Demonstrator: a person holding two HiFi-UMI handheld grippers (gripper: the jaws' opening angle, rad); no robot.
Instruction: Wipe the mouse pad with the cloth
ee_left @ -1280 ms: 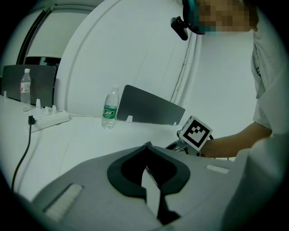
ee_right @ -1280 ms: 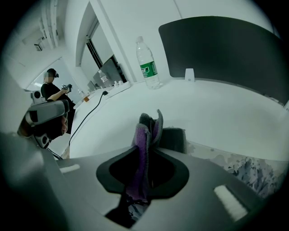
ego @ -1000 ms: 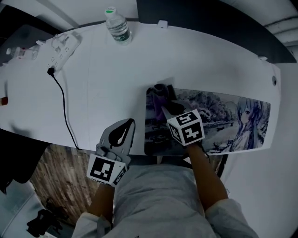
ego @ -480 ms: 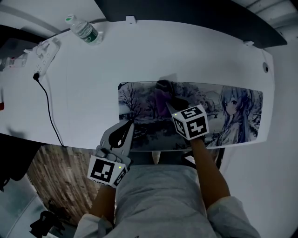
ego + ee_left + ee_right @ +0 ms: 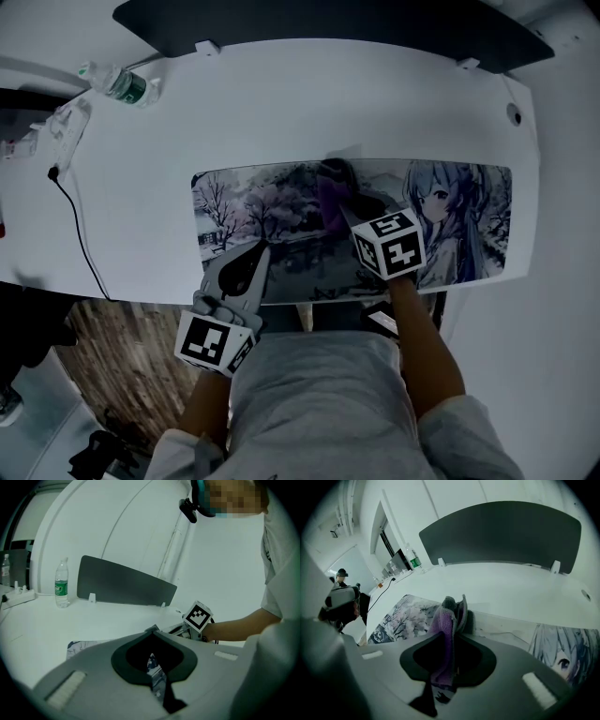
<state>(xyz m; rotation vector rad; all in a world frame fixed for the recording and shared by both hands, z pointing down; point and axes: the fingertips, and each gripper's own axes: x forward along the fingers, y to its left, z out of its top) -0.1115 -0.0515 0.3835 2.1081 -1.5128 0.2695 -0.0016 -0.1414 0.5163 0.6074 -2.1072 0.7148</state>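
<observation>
- White, smooth, curved tabletop (image 5: pixel 281 103), backed by a dark divider panel (image 5: pixel 328 19); a clear plastic water bottle (image 5: pixel 120 84) stands at its far left.
- Left gripper (image 5: pixel 260 255), jaws together on nothing, sits at the near edge of the long, flat, printed mouse pad (image 5: pixel 253 211).
- Pad's long axis runs left to right.
- Fuzzy purple cloth (image 5: pixel 330 192) bunches upright near the pad's middle, pinched in the jaws of the right gripper (image 5: pixel 349 208); strokes probably follow that axis sideways.

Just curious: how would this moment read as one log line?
right gripper: shut on cloth; cloth: on mouse pad; left gripper: shut
</observation>
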